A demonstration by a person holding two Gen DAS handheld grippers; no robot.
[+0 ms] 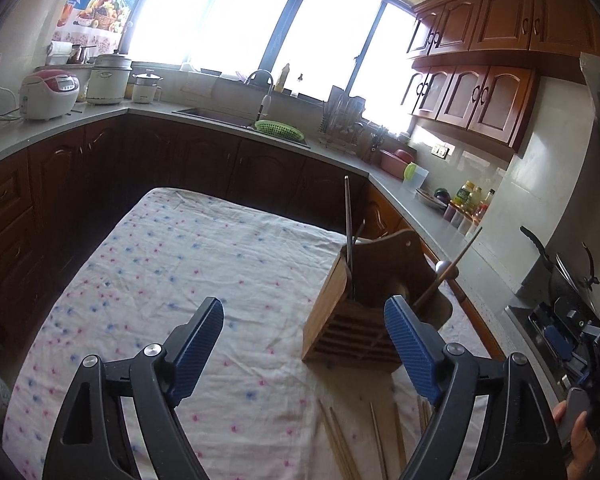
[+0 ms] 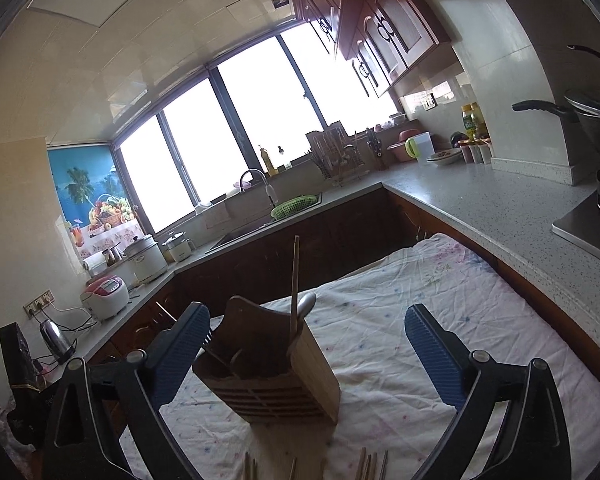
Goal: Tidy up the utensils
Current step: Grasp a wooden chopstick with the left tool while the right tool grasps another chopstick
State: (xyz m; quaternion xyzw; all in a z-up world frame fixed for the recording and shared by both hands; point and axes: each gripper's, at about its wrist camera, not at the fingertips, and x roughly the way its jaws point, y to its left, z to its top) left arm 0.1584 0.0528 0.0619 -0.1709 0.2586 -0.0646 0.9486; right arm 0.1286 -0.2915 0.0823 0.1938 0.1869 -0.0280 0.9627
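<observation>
A wooden utensil holder (image 1: 352, 312) stands on the table's flowered cloth (image 1: 172, 264), right of centre. A dark chopstick (image 1: 348, 232), a metal spoon (image 1: 444, 268) and a slanted wooden stick (image 1: 458, 260) rise out of it. Loose chopsticks (image 1: 340, 440) lie on the cloth in front of the holder. My left gripper (image 1: 304, 304) is open and empty, just short of the holder's left side. In the right wrist view the holder (image 2: 276, 380) sits between the wide-open, empty fingers of my right gripper (image 2: 307, 311), nearer the left finger. More chopsticks (image 2: 370, 466) lie at the bottom edge.
A grey counter (image 2: 480, 208) wraps around the table, with a sink and green basket (image 1: 279, 128) at the back. Rice cookers (image 1: 48, 92) stand left, a dish rack (image 1: 342, 120) and bottles (image 1: 470, 196) right. A pan (image 2: 592, 116) sits on the stove. A person's hand (image 1: 576, 432) shows at the right edge.
</observation>
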